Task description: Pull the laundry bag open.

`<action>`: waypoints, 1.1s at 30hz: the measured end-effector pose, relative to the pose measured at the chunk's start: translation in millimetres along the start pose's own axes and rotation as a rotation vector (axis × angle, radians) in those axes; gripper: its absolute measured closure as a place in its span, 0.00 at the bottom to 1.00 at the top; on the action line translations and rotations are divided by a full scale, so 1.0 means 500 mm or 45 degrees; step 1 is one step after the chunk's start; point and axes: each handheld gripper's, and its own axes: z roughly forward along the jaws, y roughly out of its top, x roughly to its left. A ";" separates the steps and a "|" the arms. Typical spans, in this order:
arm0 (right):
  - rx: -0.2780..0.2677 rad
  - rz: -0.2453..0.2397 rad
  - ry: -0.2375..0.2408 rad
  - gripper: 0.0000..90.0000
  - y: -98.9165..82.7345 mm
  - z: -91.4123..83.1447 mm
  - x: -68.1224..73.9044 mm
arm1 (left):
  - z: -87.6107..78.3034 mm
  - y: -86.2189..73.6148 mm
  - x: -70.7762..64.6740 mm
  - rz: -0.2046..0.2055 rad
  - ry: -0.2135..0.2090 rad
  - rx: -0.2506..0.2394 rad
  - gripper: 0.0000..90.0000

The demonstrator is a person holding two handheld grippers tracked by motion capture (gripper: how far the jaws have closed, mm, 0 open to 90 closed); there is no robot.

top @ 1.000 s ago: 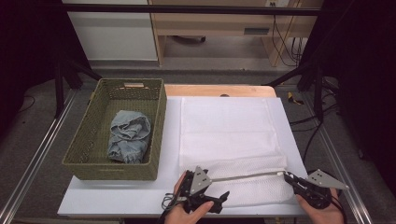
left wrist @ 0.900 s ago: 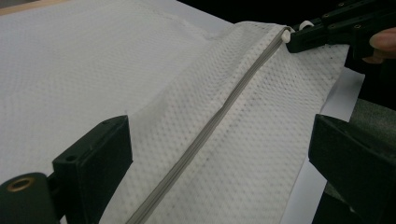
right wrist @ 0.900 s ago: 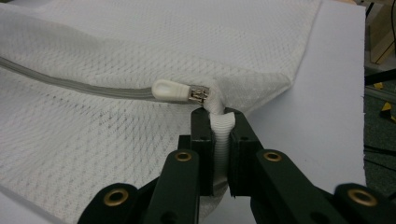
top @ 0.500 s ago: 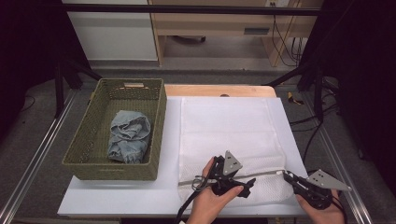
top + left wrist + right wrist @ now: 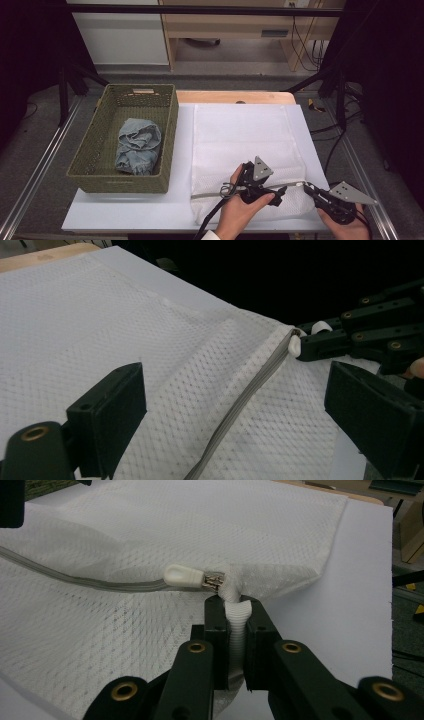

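Right gripper (image 5: pixel 230 611): jaws clamped on a bunched corner of the white mesh bag (image 5: pixel 245 140), directly beside the zipper pull (image 5: pixel 184 576). Left gripper (image 5: pixel 235 415): jaws spread wide, holding nothing, poised over the grey zipper (image 5: pixel 240 400) line. The bag lies flat on the desk (image 5: pixel 130 210) beneath both grippers.

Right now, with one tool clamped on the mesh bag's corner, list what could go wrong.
1. The right tool pinches only a small fold of the mesh laundry bag beside the zipper pull; a tug might slip it free.
2. The left tool, jaws open over the grey zipper, could close on mesh and snag it.
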 end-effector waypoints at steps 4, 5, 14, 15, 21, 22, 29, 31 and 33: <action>-0.002 0.000 0.001 0.93 0.001 0.000 0.000 | 0.005 0.008 -0.002 0.004 -0.006 -0.003 0.11; -0.002 0.000 0.001 0.93 0.001 0.000 0.000 | 0.006 0.010 -0.002 0.006 -0.006 -0.004 0.11; -0.009 0.008 -0.001 0.93 0.002 -0.001 0.002 | 0.021 0.024 -0.008 -0.019 -0.029 -0.032 0.14; -0.011 0.009 -0.002 0.93 0.002 -0.001 0.002 | 0.021 0.024 -0.008 -0.019 -0.029 -0.032 0.15; -0.019 0.010 0.001 0.93 0.002 0.000 0.002 | 0.033 0.024 -0.013 -0.056 -0.072 -0.020 0.21; -0.020 0.013 0.003 0.93 0.003 -0.001 0.002 | 0.035 0.024 -0.014 -0.060 -0.075 -0.022 0.21; -0.022 0.013 0.007 0.93 0.003 -0.001 0.003 | 0.046 0.024 -0.020 -0.063 -0.089 -0.015 0.24; -0.022 0.015 0.009 0.93 0.004 -0.001 0.003 | 0.050 0.024 -0.022 -0.070 -0.089 -0.011 0.25; -0.023 0.015 0.011 0.93 0.004 -0.001 0.004 | 0.053 0.024 -0.023 -0.087 -0.099 0.009 0.30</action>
